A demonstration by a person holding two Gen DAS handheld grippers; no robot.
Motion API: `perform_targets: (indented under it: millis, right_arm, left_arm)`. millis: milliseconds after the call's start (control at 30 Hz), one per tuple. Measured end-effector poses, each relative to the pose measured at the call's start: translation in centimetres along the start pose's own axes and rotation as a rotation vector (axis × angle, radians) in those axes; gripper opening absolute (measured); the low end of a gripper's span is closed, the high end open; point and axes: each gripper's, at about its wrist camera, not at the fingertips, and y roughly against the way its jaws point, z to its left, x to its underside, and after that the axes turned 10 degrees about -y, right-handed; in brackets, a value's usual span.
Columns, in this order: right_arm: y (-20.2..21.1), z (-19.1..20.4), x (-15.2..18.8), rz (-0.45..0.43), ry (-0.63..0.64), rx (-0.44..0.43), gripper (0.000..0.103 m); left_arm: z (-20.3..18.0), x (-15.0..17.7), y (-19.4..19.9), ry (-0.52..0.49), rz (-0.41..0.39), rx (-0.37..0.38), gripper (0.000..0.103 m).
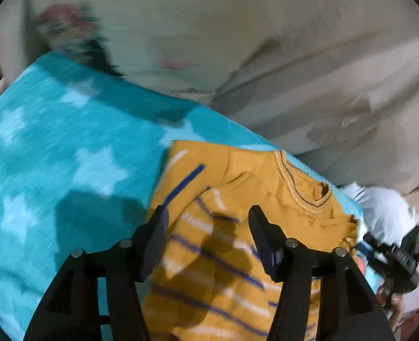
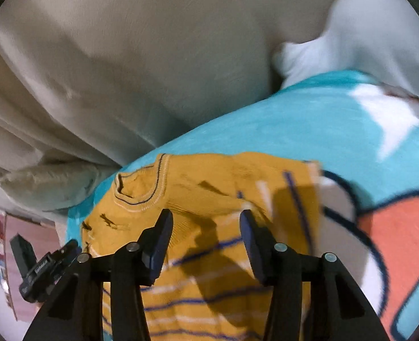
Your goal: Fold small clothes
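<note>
We see a small mustard-yellow knitted sweater with blue and white stripes (image 1: 237,227) (image 2: 209,199) lying flat on the turquoise blanket, partly folded: one striped side lies turned over the body. Its ribbed neckline sits toward two o'clock in our left view, ten o'clock in our right.

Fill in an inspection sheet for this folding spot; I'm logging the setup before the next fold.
Surface: teal star-print blanket, with a cartoon print in the right wrist view.
Job's things: mustard striped sweater lying on the blanket, partly folded, collar showing.
Clutter: nothing seen on the blanket beside the sweater.
Grippers: left gripper and right gripper both open above the sweater, nothing between the fingers.
Cables: nothing seen.
Surroundings: beige fabric behind the blanket; white cloth at its far edge.
</note>
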Motion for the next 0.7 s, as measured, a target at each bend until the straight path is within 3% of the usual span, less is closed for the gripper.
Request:
perform_targets:
  millis: [33, 167, 300, 400, 533, 700]
  right_arm:
    - [0.6, -0.4, 0.5, -0.016, -0.003, 0.011, 0.065]
    - [3.5, -3.6, 1.8, -0.028, -0.048, 0.007, 0.065]
    - [5.5, -6.5, 4.3, -0.013, -0.122, -0.063, 0.066]
    - [6.6, -8.2, 6.4, 0.029, -0.147, -0.124, 0.069]
    - [5.3, -8.8, 8.9, 0.078, -0.135, -0.112, 0.069]
    - [3.8, -8.9, 10.3, 0.113, -0.135, -0.101, 0.069]
  left_arm:
    - [0.3, 0.5, 0.8, 0.025, -0.009, 0.003, 0.061]
    - [2.8, 3.2, 3.6, 0.11, -0.03, 0.011, 0.061]
    - [4.0, 6.8, 5.7, 0.2, -0.048, 0.101, 0.062]
    - [3.5, 9.6, 5.7, 0.223, -0.048, 0.166, 0.067]
    - [3.6, 12.8, 4.3, 0.267, 0.004, 0.269, 0.068]
    - [4.3, 13.7, 2.2, 0.33, 0.032, 0.323, 0.069]
